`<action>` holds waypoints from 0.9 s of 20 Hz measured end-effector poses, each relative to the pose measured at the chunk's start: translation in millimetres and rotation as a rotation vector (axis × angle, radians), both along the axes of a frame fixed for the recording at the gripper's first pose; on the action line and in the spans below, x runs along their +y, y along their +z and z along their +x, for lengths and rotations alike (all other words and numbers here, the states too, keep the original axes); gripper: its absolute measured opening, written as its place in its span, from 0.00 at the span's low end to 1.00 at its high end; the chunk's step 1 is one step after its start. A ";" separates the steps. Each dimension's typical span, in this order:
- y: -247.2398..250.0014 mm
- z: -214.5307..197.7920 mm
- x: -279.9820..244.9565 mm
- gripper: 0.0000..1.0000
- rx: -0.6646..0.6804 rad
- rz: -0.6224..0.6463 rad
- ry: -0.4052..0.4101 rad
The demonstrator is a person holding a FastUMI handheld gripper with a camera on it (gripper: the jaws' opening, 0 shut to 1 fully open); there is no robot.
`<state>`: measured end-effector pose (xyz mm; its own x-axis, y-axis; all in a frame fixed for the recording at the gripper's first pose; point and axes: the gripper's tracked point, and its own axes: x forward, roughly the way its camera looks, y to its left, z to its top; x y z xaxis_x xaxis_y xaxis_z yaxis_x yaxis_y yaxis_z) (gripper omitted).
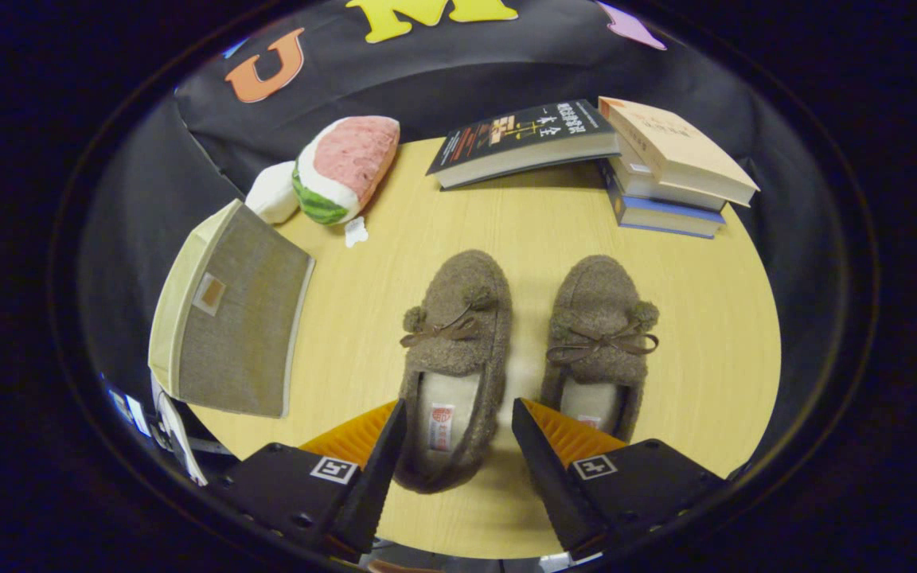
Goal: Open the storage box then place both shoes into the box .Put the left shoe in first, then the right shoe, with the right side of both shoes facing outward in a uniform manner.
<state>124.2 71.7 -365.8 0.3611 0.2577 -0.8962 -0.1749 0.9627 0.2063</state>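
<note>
Two brown fuzzy slippers with bows lie side by side on the round wooden table (pixel 522 239), toes pointing away from me. The left shoe (pixel 454 358) has its heel between my fingertips, neither finger touching it. The right shoe (pixel 602 342) lies just beyond my right finger (pixel 542 446). My gripper (pixel 458 414) is open, held above the table. The beige fabric storage box (pixel 232 318) with a grey lid stands at the table's left edge, to the left of the left shoe, its lid closed.
A watermelon-slice plush toy (pixel 347 167) and a white soft object (pixel 274 192) lie behind the box. A dark book (pixel 522 139) and a stack of books (pixel 669 167) sit at the far side. Bare tabletop separates box and shoes.
</note>
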 end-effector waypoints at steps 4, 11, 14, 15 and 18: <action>-23.7 -0.4 -6.0 0.60 0.055 -0.043 -0.038; -41.2 0.8 -1.5 0.31 0.101 -0.062 -0.072; -38.0 -1.0 -2.4 0.15 0.132 -0.052 -0.113; -40.1 -1.3 -8.1 0.15 0.130 -0.069 -0.124; -35.9 -8.2 -6.4 0.00 0.147 -0.052 -0.157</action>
<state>116.0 65.3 -401.8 0.2576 0.1608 -0.9528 0.0062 0.9858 0.1681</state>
